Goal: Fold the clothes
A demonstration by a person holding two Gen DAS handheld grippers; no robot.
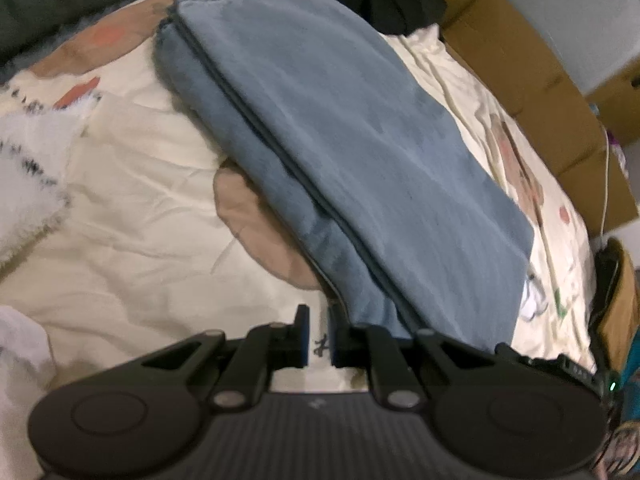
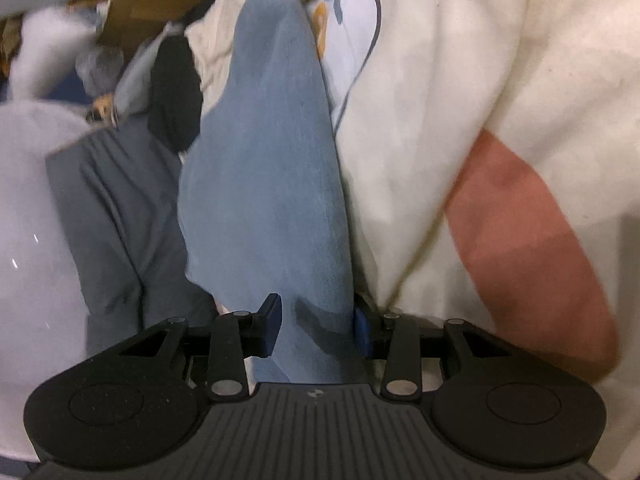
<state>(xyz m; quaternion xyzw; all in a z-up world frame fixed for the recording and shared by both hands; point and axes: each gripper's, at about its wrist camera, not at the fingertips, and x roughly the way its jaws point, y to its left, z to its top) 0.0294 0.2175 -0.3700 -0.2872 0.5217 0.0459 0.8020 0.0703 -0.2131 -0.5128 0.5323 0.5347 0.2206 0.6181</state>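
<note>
Cream bedspread (image 1: 132, 208) carries folded blue jeans (image 1: 340, 140); right gripper (image 2: 318, 330) jaws clamp their thick end, left gripper (image 1: 318, 334) jaws nearly closed, empty: lower evenly, keeping layers stacked.

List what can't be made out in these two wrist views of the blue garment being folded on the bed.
- Left wrist view: the blue garment's near end is hidden behind the left gripper.
- Same view: what lies under the garment on the cream quilt is covered.
- Right wrist view: the garment's type is unclear; only a bunched strip shows through the right gripper.
- Same view: background items are blurred.
</note>
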